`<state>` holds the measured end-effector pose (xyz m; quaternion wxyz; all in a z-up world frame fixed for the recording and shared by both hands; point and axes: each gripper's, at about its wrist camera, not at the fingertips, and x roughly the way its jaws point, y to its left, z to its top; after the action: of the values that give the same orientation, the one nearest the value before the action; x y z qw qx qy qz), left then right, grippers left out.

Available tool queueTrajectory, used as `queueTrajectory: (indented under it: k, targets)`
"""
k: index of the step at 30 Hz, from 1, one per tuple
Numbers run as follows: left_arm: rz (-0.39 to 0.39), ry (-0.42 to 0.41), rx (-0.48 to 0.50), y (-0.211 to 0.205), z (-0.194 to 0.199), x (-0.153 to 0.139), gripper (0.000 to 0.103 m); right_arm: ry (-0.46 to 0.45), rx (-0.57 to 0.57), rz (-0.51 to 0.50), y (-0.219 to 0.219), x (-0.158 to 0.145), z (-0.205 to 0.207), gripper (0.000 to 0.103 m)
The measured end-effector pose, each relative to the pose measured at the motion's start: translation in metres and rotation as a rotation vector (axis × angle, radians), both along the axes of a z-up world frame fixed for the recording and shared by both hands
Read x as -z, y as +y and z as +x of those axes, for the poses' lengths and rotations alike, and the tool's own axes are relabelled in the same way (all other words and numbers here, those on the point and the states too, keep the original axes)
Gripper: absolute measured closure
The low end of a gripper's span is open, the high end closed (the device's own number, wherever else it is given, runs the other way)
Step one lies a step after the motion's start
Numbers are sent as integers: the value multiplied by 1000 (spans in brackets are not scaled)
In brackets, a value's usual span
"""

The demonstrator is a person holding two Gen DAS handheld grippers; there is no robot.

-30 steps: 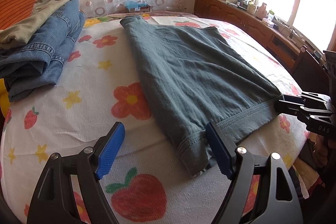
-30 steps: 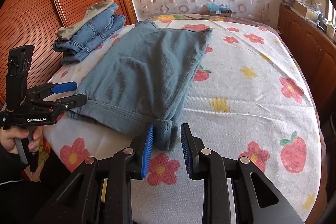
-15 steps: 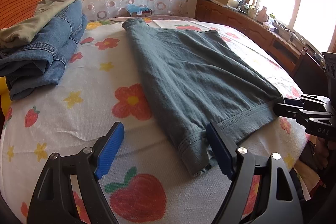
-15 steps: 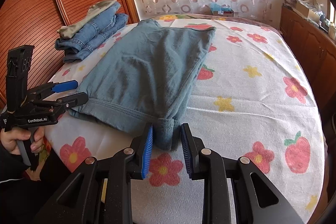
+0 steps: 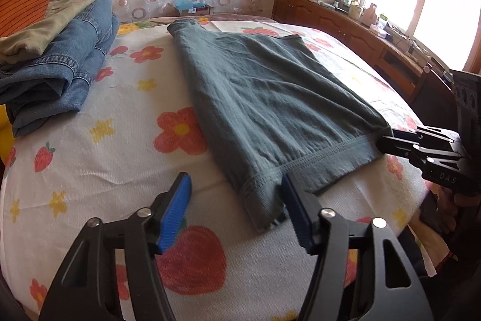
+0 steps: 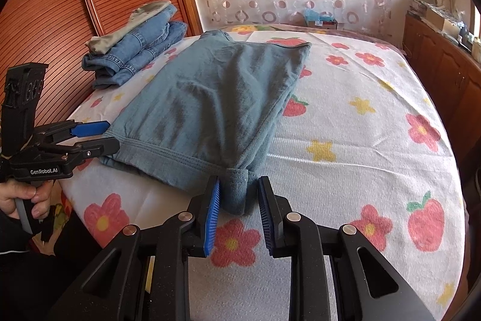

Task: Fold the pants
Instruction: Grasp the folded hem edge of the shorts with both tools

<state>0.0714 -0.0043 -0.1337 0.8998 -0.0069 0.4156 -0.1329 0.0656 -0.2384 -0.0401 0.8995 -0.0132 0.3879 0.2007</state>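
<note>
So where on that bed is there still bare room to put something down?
Widest bare stretch: the flowered sheet right of the teal pants, toward the wooden cabinets. A narrower strip runs between the pants and the folded jeans stack. The near hem is crowded: left gripper closing there, right gripper astride its corner.

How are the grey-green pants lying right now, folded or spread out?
Folded: the grey-green pants lie doubled, layered edges showing along their right side and both leg hems stacked at the near edge.

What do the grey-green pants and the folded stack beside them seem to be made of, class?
Grey-green pants: likely a soft matte knit, cotton-like; fine ribbed texture and stitched hem band show. Blue jeans in the stack: denim, judging by faded blue weave and pale seam stitching. Olive garment on top: smooth woven cloth, fibre unclear.
</note>
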Motion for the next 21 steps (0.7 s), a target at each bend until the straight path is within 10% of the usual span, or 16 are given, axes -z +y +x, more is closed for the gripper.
queueTrajectory:
  k: [12,21]
  targets:
    - [9,-18,66,-16,-5,-4,85,63,12,91,-8,-3,8,90]
    - [-19,-101,76,-14,-19,-44,89,1,-1,99,-5,-29,-6,92]
